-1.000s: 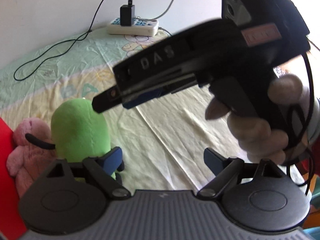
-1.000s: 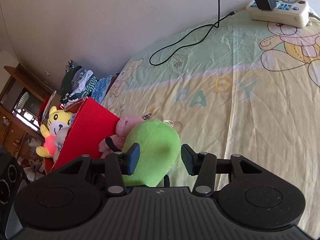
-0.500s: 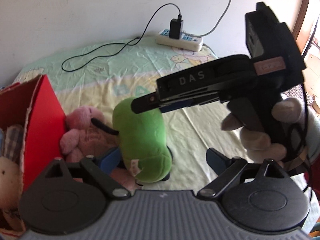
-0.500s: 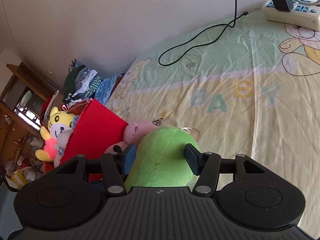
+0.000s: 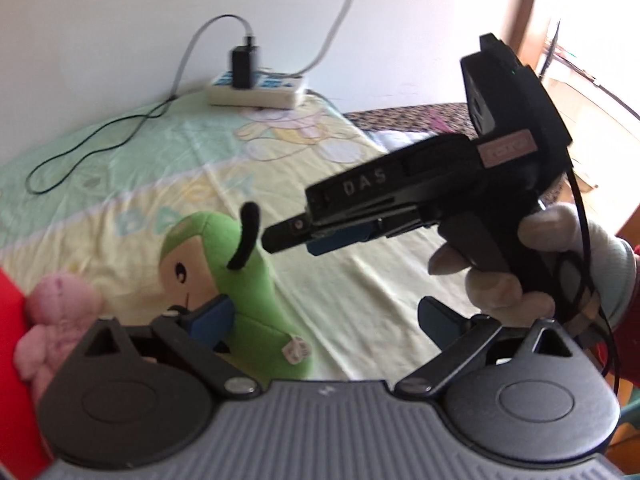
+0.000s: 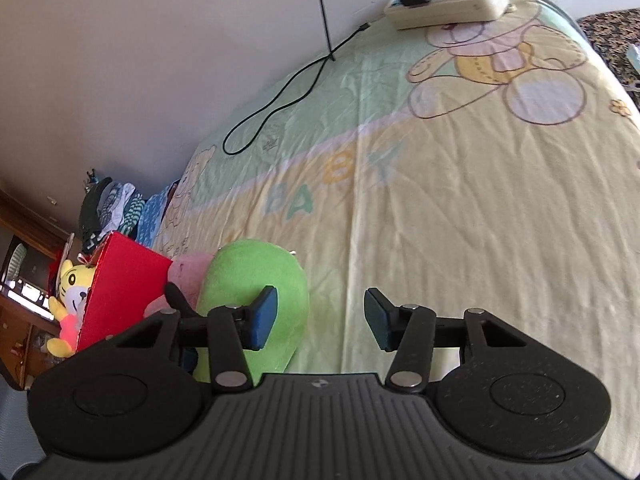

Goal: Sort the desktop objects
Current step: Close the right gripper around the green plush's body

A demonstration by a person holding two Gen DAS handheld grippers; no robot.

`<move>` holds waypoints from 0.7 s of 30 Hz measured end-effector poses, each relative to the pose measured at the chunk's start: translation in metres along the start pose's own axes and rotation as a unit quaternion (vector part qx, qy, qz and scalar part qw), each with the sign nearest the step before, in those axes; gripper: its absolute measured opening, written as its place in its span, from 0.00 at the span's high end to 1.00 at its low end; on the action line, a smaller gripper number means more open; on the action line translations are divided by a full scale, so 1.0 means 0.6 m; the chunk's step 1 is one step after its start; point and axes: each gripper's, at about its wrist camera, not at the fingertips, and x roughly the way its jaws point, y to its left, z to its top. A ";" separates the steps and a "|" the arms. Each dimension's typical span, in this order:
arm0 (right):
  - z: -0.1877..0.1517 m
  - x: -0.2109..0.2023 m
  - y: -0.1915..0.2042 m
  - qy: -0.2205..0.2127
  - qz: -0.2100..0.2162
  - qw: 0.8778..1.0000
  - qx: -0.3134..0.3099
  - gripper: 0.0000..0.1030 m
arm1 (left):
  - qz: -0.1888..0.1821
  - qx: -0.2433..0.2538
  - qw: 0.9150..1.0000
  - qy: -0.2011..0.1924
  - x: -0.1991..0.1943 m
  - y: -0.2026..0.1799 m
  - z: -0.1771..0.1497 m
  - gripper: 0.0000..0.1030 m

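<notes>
Bright daylight, motion blur, fisheye-warped edges

Lying flat under everything, a bed sheet (image 6: 460,208) in pale yellow and green, printed with teddy bears and the word BABY. Sitting on it at the far edge, a white power strip (image 5: 256,94); trailing across it, a thin black cable (image 6: 280,100); resting near the front, a green plush (image 5: 236,280), a pink plush (image 5: 60,320) and a red box (image 6: 120,288).

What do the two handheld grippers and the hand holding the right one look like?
Both grippers are black with blue pads on their fingers. The left gripper has a ribbed grey body. The right gripper bears white "DAS" lettering, a pink label and a trailing black cable. The hand wears a white glove and a red sleeve.
</notes>
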 end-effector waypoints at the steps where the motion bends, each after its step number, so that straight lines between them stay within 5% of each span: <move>1: -0.001 -0.013 -0.007 -0.009 0.010 1.000 0.011 0.49 | -0.009 0.006 1.000 0.005 0.005 -0.008 0.000 0.05; 10: -0.010 -0.060 -0.018 -0.042 0.063 0.996 0.038 0.45 | -0.043 0.002 0.999 -0.008 -0.032 -0.019 0.000 0.07; 15: -0.005 -0.044 -0.012 -0.035 0.081 0.995 0.046 0.44 | 0.028 -0.065 0.997 -0.023 -0.032 0.045 0.002 0.06; 21: -0.001 -0.014 0.009 -0.008 0.095 0.995 0.032 0.40 | 0.005 -0.164 0.986 0.011 0.015 0.126 -0.005 0.17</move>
